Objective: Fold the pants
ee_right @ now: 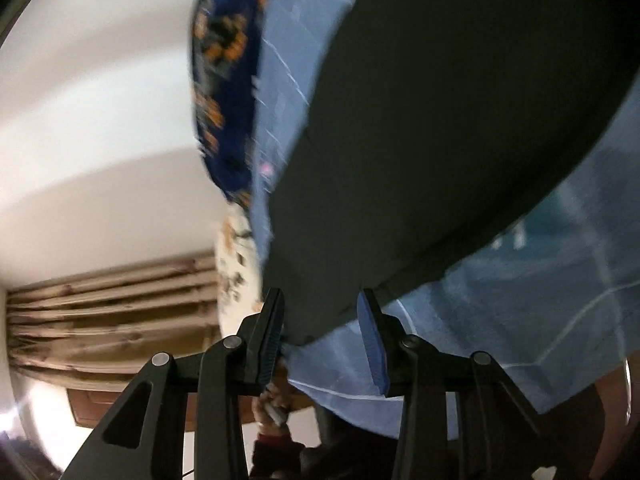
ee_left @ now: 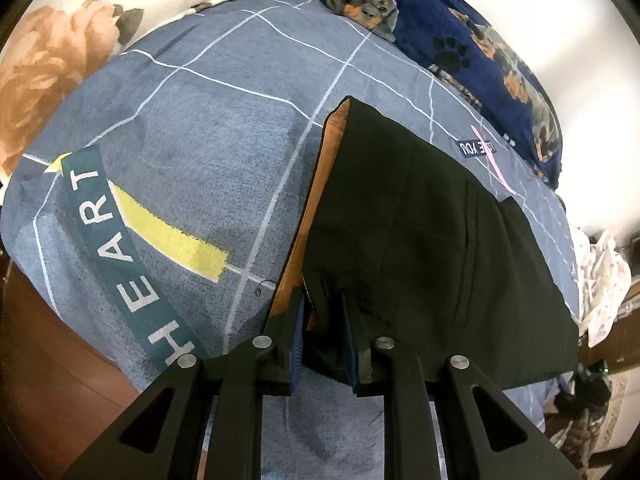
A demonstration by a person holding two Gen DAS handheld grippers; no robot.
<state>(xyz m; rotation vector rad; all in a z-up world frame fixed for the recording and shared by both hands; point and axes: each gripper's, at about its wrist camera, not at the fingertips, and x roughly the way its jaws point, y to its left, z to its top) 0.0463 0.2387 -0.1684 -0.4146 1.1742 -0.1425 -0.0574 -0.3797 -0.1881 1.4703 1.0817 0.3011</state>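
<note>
Pinched between the left gripper's [ee_left: 325, 322] nearly closed jaws is the waistband edge of the black pants [ee_left: 424, 240], orange lining showing just beside that grip. Those pants lie folded on the blue bedsheet [ee_left: 192, 152]. Beyond them sits a dog-print blanket [ee_left: 472, 52]. Right gripper [ee_right: 322, 322] jaws stand spread around the pants' corner [ee_right: 440, 140], pads not pressing.

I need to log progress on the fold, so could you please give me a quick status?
Left hand-held gripper shut on black pants. Right hand-held gripper open, pants corner between its pads. Nothing in the way on the bedsheet.
</note>
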